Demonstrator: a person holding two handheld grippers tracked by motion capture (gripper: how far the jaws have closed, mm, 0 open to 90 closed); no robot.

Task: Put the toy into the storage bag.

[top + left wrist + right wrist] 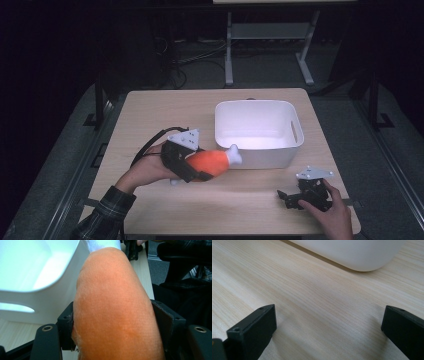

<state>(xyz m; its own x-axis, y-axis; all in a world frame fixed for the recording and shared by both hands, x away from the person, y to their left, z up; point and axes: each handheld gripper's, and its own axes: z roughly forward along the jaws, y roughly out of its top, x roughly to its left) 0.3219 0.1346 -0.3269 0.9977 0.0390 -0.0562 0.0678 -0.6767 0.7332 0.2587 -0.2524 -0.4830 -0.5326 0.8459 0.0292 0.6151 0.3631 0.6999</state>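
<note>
Orange plush drumstick (212,162) sits clamped in my left gripper (192,167) fingers beside the white bin (260,150) (soft, light, best held mid-body), right gripper (295,197) fingers apart on the surface (150,110).

Right hand-held gripper (328,332): two black jaws spread wide, nothing between them, low over the pale wood-grain bench (312,297). Rounded corner of a white plastic tub (352,252) beyond, resting on the bench.

A light wooden table (150,115) stands on grey floor (260,70), with a white metal frame (229,50) behind it.
</note>
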